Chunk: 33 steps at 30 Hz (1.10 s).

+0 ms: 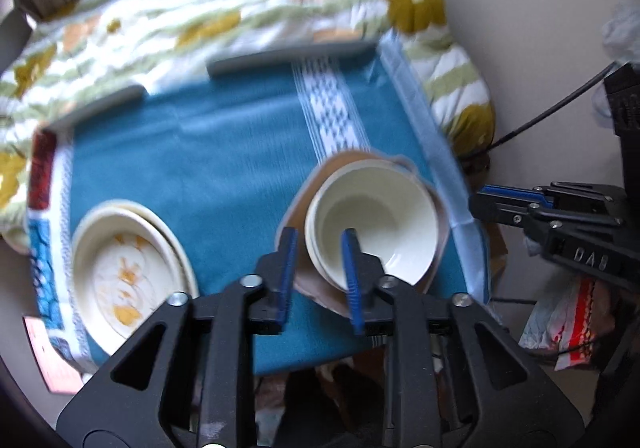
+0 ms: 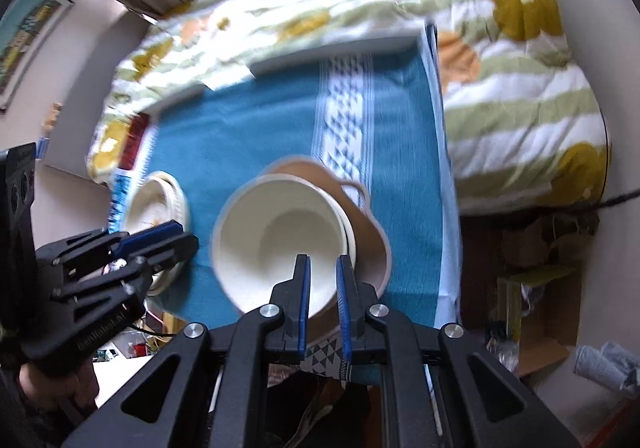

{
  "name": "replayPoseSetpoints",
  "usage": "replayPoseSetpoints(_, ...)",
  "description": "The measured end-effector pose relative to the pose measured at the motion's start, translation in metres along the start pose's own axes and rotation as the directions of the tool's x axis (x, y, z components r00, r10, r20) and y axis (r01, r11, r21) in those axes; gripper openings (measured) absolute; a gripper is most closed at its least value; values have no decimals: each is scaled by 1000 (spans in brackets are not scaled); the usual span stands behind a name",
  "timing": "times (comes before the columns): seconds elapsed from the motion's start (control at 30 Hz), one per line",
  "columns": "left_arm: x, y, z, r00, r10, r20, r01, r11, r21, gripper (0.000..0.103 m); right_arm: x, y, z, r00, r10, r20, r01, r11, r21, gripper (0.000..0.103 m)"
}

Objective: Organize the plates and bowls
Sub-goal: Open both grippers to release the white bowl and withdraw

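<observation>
The right gripper (image 1: 486, 196) body bears raised letters reading "DAB".

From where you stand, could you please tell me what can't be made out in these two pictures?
- How many cream bowls are nested: in both views only rims show beneath the top one.
- The brown dish under them: mostly covered by the bowls.
- The flowered plates: motion blur in the left view; in the right view the left gripper hides them.
- Whether the right gripper holds the bowl rim: its fingers' contact isn't clear.
</observation>
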<state>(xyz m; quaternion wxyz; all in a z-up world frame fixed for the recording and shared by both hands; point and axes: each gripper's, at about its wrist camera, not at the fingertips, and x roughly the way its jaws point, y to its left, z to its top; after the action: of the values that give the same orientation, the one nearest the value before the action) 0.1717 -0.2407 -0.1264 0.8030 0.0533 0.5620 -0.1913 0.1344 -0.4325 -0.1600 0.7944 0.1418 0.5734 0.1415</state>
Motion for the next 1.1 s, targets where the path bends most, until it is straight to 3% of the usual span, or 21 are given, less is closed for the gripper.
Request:
replayPoseSetpoints(0.03, -9, 3, -1, 1000, 7, 29, -7, 1000, 9, 50, -11, 1, 0, 1000, 9, 19, -8, 1000, -24, 12)
replayPoseSetpoints(0.07, -15, 6, -2, 999, 15, 48, -15, 1000, 16, 87, -17, 0, -1, 999, 4, 33, -3, 999, -42, 14)
replayPoseSetpoints(0.1, -21, 10, -4, 997, 24, 76, -26, 999, 23, 102, -23, 0, -2, 999, -8, 45, 10, 998, -58, 26)
replayPoseSetpoints(0.13, -25, 15, -9, 993, 34, 110, -38, 999, 33, 103, -27, -3, -4, 998, -26, 59, 30, 997, -70, 37)
replayPoseSetpoints(0.2, -20, 23, -12, 994, 56, 95, -61, 997, 48, 103, -27, -10, -5, 997, -38, 61, 42, 996, -74, 89)
replayPoseSetpoints(0.23, -11, 29, -14, 995, 77, 66, -80, 995, 51, 102, -24, -16, -6, 997, -51, 52, 55, 996, -67, 94)
replayPoseSetpoints(0.33, 13, 45, -21, 997, 79, 6, -79, 996, 40, 102, -9, -26, -3, 994, -107, 23, 108, 991, -84, 95)
replayPoseSetpoints(0.47, 44, 57, -26, 995, 77, -66, -75, 997, 29, 102, 22, -36, -1, 965, -261, -31, 250, 949, -193, 95)
replayPoseSetpoints(0.57, 66, 59, -28, 991, 71, -111, -68, 997, 33, 100, 44, -44, -1, 954, -293, -72, 271, 937, -219, 95)
replayPoseSetpoints(0.73, 93, 52, -27, 982, 60, -178, -48, 996, 71, 84, 72, -45, 0, 946, -291, -140, 245, 929, -276, 94)
replayPoseSetpoints(0.83, 101, 45, -25, 980, 54, -193, -35, 994, 99, 76, 84, -36, -1, 938, -313, -150, 241, 899, -366, 82)
replayPoseSetpoints(0.9, 107, 41, -24, 977, 43, -208, -19, 993, 117, 67, 91, -35, 0, 940, -293, -173, 209, 898, -387, 66)
replayPoseSetpoints(1.1, 125, 31, -24, 971, 18, -240, 17, 989, 145, 48, 112, -29, 0, 938, -264, -225, 151, 895, -421, 47)
